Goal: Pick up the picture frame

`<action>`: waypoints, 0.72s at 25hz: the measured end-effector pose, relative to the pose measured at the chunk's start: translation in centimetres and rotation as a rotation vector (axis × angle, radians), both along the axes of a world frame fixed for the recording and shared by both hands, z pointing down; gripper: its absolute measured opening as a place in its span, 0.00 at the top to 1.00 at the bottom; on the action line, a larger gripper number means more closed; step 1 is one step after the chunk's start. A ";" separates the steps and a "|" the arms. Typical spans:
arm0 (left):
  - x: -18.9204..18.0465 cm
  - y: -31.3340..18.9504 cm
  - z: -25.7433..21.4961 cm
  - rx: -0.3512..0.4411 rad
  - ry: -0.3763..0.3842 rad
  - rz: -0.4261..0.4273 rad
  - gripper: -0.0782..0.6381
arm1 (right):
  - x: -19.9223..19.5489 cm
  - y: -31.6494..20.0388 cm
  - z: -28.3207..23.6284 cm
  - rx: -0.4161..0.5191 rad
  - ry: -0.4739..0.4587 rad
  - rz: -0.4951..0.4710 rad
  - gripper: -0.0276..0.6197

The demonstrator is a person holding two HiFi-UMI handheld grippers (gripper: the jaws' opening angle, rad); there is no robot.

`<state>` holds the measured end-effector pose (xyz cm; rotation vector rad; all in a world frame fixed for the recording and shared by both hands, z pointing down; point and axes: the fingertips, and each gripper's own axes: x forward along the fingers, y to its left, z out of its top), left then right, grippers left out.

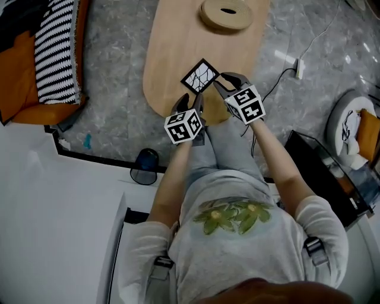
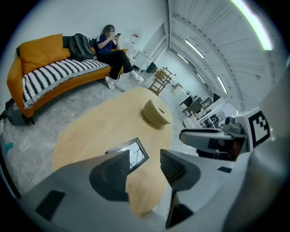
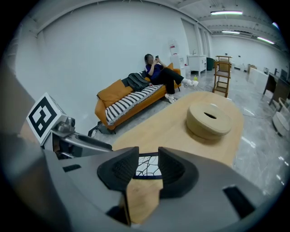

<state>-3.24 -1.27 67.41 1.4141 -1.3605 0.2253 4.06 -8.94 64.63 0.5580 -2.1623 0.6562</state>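
Note:
The picture frame [image 1: 200,76], a small black square around a white cracked pattern, lies flat near the near end of the oval wooden table [image 1: 172,41]. My left gripper [image 1: 191,100] hovers just in front of the frame's near corner, jaws open with only tabletop between them. In the left gripper view the frame [image 2: 136,149] shows past the left jaw, partly hidden by it. My right gripper [image 1: 221,83] sits at the frame's right corner, open. In the right gripper view the frame [image 3: 148,168] shows through the narrow gap of the right gripper [image 3: 148,155], lying beyond the pads, not pinched.
A round wooden box with a slot [image 1: 225,13] stands farther along the table. An orange sofa with a striped cover [image 1: 56,53] is at the left; a person [image 2: 111,50] sits on it. A cable and plug [image 1: 297,68] lie on the floor at right, a dark bin [image 1: 144,166] near the left.

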 end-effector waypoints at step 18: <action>0.3 0.4 10.4 -0.143 -0.002 -0.027 0.58 | -0.1 -1.1 10.5 -0.084 0.084 -0.058 0.76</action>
